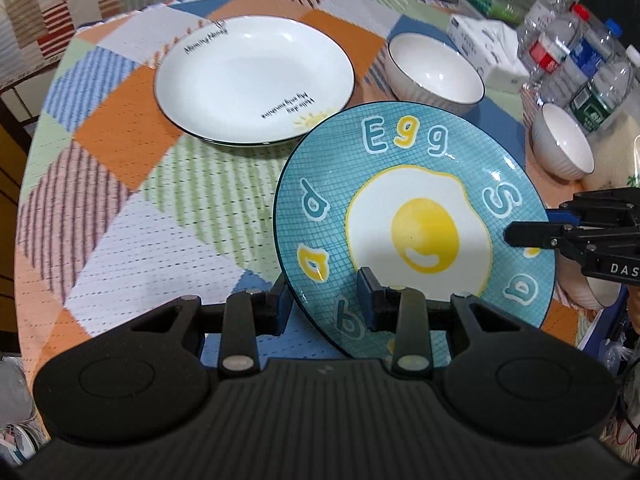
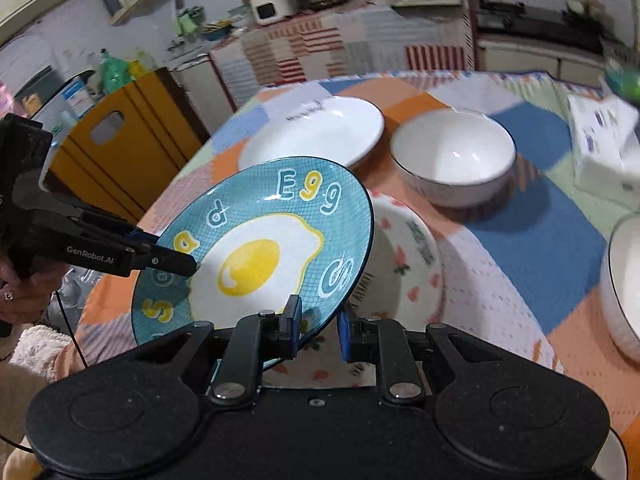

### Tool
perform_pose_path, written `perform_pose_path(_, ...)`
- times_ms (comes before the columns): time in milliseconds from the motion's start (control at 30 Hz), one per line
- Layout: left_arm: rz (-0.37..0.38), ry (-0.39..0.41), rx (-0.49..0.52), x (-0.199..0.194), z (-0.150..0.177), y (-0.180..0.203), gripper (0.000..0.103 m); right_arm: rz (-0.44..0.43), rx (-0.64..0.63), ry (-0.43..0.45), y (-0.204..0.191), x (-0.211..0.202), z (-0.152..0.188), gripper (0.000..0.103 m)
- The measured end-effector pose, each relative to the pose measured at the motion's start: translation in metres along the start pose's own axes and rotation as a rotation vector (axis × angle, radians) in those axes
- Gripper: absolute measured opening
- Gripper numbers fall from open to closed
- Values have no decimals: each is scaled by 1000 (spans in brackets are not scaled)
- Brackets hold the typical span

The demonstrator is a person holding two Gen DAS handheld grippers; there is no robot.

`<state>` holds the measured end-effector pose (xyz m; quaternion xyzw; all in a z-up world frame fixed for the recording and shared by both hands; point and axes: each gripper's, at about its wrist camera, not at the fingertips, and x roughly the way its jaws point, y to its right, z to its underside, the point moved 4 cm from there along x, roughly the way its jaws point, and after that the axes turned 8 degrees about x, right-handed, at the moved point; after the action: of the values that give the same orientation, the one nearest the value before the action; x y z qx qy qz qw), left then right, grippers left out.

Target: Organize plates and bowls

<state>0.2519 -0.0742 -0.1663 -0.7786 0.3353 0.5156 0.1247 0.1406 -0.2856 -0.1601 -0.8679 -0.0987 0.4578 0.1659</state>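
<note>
A blue plate with a fried-egg picture (image 1: 416,224) (image 2: 256,256) is held tilted above the table by both grippers. My left gripper (image 1: 324,300) straddles its near rim, fingers on each side, shut on it. It also shows in the right wrist view (image 2: 176,262). My right gripper (image 2: 318,328) grips the plate's opposite rim and shows in the left wrist view (image 1: 520,236). A white plate (image 1: 252,80) (image 2: 316,128) lies beyond. A white bowl (image 1: 434,70) (image 2: 452,152) stands to its right. A strawberry-patterned bowl (image 2: 404,256) sits under the blue plate.
Another white bowl (image 1: 564,144) (image 2: 624,280) stands at the right. A tissue box (image 1: 480,36) (image 2: 600,140) and several water bottles (image 1: 580,60) are at the far right. The patchwork tablecloth (image 1: 120,200) covers the round table. A yellow cabinet (image 2: 116,144) stands beyond its edge.
</note>
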Motion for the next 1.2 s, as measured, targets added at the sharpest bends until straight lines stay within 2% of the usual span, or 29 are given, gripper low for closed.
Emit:
perform_pose_path(300, -12, -72, 58, 15, -9, 10, 32, 14, 38, -50, 18, 10, 7, 24)
perform_pose_path(533, 10, -123, 16, 30, -11, 9, 33, 43, 35, -72, 26, 11, 9, 24)
perform_pose_path(733, 1, -127, 8, 32, -9, 11, 33, 79, 35, -90, 26, 13, 7, 25)
perform_pose_path(867, 23, -134, -1, 33, -8, 11, 34, 174, 19, -100, 15, 13, 2, 28)
perform_pose_path(1000, 2, -123, 18, 34, -6, 15, 34, 294, -26, -100, 1, 17, 1, 32)
perform_pose_path(1200, -40, -111, 49, 36, -3, 24, 32, 422, -77, -114, -2, 26, 7, 34)
